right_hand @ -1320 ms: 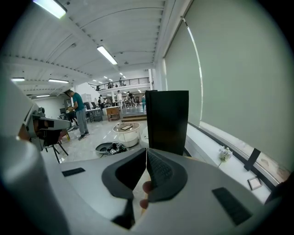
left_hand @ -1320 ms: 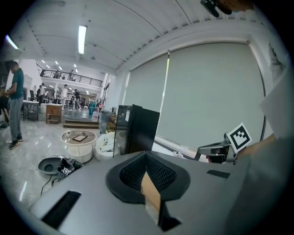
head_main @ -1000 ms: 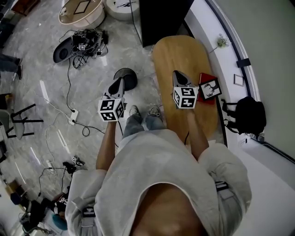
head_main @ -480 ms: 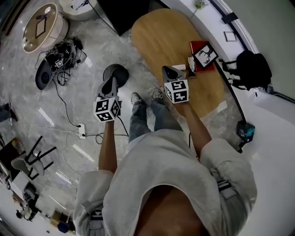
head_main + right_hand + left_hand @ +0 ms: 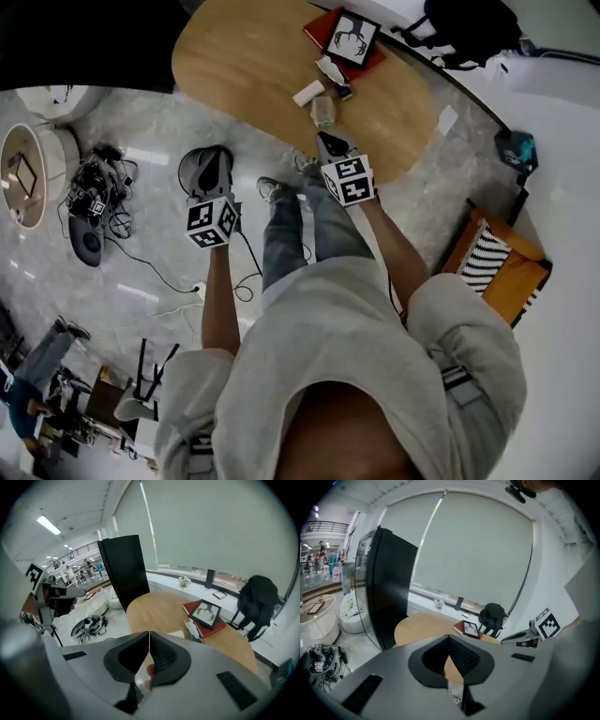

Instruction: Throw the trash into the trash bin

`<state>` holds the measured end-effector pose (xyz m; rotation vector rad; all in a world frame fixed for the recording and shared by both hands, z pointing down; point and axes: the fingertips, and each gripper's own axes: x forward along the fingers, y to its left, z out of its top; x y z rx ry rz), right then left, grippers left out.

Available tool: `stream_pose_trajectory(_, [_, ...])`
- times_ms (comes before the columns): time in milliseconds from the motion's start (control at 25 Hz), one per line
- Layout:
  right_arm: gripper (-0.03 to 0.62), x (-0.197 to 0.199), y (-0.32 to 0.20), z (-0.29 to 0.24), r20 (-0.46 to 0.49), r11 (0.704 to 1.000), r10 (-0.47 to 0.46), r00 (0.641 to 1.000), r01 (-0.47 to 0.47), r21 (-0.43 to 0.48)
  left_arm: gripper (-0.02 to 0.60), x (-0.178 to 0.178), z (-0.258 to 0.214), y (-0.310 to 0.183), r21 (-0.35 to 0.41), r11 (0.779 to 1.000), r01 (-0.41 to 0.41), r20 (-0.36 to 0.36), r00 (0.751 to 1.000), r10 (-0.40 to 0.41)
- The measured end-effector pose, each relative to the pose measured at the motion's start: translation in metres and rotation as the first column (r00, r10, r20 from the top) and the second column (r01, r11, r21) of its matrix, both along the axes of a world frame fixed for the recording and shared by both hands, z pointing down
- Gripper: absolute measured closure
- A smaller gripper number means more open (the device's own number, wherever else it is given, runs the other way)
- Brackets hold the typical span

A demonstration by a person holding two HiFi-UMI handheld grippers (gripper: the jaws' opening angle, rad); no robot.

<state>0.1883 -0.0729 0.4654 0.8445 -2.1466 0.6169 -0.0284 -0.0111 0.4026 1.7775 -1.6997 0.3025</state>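
Several bits of trash lie on the oval wooden table [image 5: 234, 56]: a white block [image 5: 307, 93], a crumpled greenish lump [image 5: 323, 112] and a crumpled wrapper [image 5: 331, 71]. My right gripper [image 5: 328, 141] hangs over the table's near edge, just short of the lump, shut and empty. In the right gripper view its jaws [image 5: 149, 633] meet, and the wrapper [image 5: 193, 627] lies beyond them. My left gripper [image 5: 214, 159] is off the table's left side, above a dark round bin [image 5: 192, 167] on the floor. Its jaws [image 5: 449, 638] are shut with nothing between them.
A red book with a framed picture [image 5: 352, 37] lies on the table's far side, and a black backpack [image 5: 459, 28] sits behind it. A black panel [image 5: 389, 592] stands left of the table. Cables and a device [image 5: 89, 197] litter the floor at left. An orange striped seat [image 5: 497, 267] is at right.
Both grippers have come down and tilted lower, the right one to the table's near edge. The head view has swung, so the trash on the table now shows. Both stayed shut.
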Motion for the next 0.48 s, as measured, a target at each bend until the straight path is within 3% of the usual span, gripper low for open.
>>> stream_pose_trajectory(240, [0.563, 0.051, 0.019, 0.031, -0.036, 0.992, 0.114, 0.993, -0.115, -0.05, 0.563, 0.051, 0.03, -0.025, -0.042, 0.989, -0.144, -0.025, 0.989, 0.143])
stream_pose_trajectory(480, [0.562, 0.078, 0.042, 0.063, -0.065, 0.984, 0.143, 0.988, -0.149, -0.097, 0.563, 0.084, 0.06, -0.028, -0.068, 0.982, -0.173, -0.048, 0.984, 0.17])
